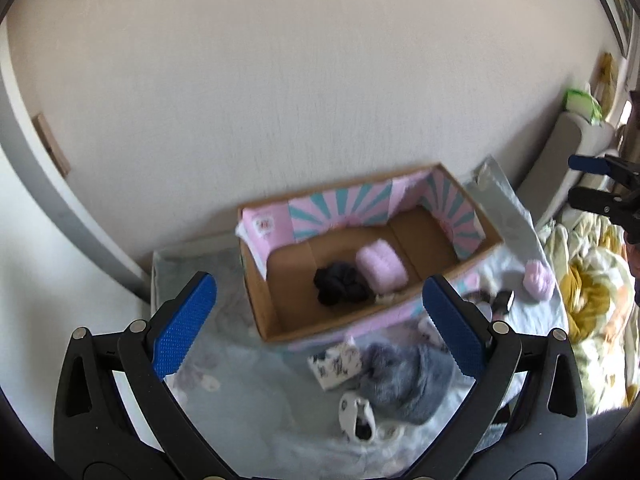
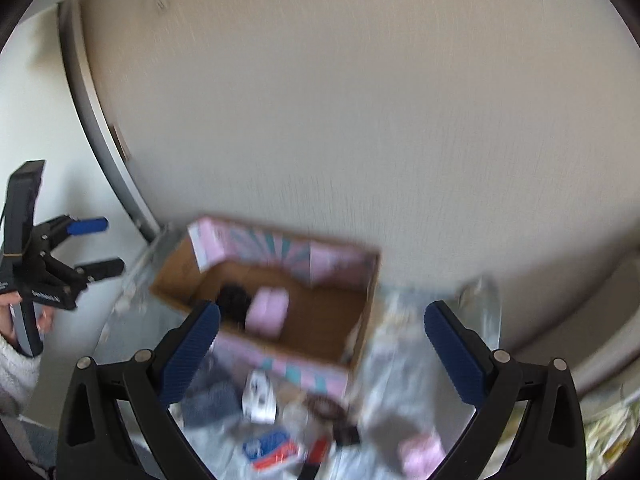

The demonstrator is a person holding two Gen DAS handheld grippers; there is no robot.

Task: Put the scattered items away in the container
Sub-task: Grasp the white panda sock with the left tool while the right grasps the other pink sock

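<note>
The left claw (image 1: pixel 320 324) fills the bottom of the left wrist frame, spread wide and holding nothing. The right claw (image 2: pixel 322 348) sits the same way in its own, blurred, frame: wide apart and empty.

Going left to right in the left wrist frame: a pale sheet (image 1: pixel 224 364) covers the lower left. The cardboard box (image 1: pixel 280 330), the container, sits at centre against the wall, with a black bundle (image 1: pixel 340 282) and a pink bundle (image 1: pixel 382 264) inside. Just below the box lie a patterned white piece (image 1: pixel 336 364) and a grey fluffy bundle (image 1: pixel 404 376), touching. Another pink bundle (image 1: pixel 538 280) lies to the right of the box.

The next pick is likely one of these soft items. Close on the bulk of one bundle only, clear of the sheet, then lift over the box rim before letting go.
</note>
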